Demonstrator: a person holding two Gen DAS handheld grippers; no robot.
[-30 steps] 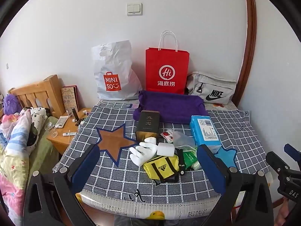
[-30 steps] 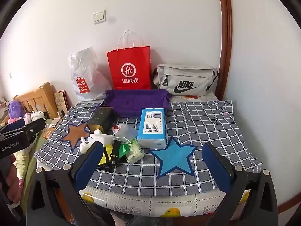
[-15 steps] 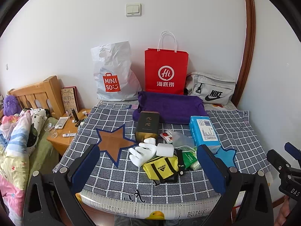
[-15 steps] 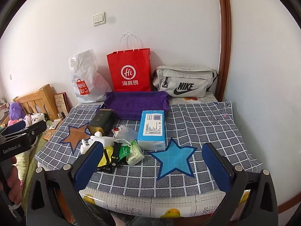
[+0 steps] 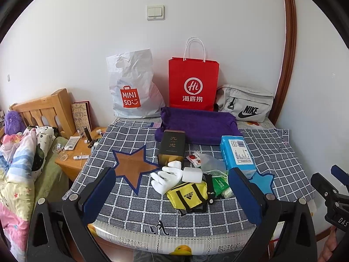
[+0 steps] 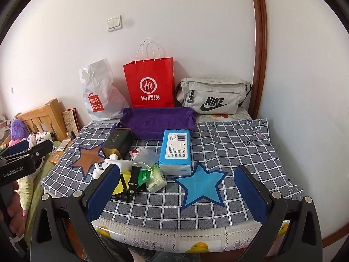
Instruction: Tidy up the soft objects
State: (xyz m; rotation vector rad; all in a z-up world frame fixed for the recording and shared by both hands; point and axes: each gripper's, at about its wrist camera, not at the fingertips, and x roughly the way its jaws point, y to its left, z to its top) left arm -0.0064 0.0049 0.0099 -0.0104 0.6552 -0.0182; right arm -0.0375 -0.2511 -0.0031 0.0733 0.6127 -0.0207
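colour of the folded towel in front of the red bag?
Purple towel; clearest in the right wrist view.

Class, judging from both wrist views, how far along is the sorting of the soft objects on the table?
Nothing looks done: the white glove, yellow bag and blue tissue pack lie clustered on the checked cloth. Nothing is in hand: the left claw and right claw are open and empty. All sorting remains.

Right gripper [image 6: 177, 187] agape — above blue star [image 6: 201, 185], empty.
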